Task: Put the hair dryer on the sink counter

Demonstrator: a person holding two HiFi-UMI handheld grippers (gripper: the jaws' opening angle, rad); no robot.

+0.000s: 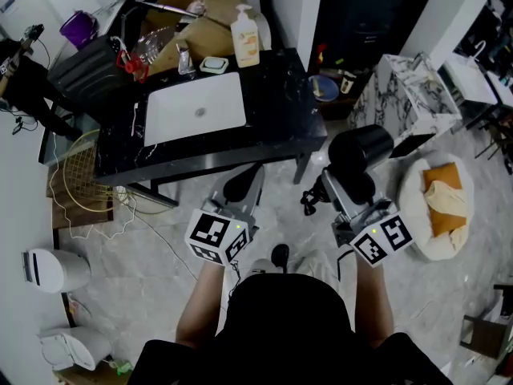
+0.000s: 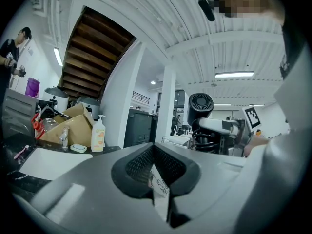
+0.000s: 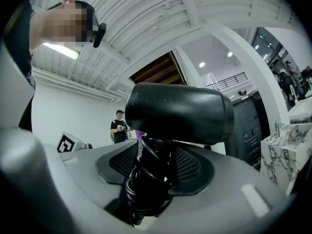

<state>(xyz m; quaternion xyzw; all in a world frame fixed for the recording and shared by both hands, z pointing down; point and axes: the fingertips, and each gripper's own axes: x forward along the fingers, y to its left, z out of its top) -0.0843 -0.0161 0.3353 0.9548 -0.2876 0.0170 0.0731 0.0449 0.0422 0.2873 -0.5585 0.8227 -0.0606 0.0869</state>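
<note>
The black hair dryer (image 1: 361, 149) is in my right gripper (image 1: 341, 184), which is shut on its handle, with the black cord coiled round the handle. In the right gripper view the hair dryer's barrel (image 3: 180, 113) lies crosswise above the right gripper (image 3: 153, 167). My left gripper (image 1: 244, 184) is shut and holds nothing; in its own view the left gripper (image 2: 155, 167) has its jaws closed together, and the hair dryer (image 2: 201, 106) shows at the right. Both hang over the floor, in front of the black sink counter (image 1: 280, 111) with its white basin (image 1: 196, 107).
A soap bottle (image 1: 245, 37), a cardboard box (image 1: 196, 22) and a dark case (image 1: 88, 70) crowd the counter's back and left. A marble-patterned cabinet (image 1: 409, 95) and a white pet bed (image 1: 437, 207) stand to the right. A wire basket (image 1: 76, 171) and a white appliance (image 1: 56, 269) sit at the left.
</note>
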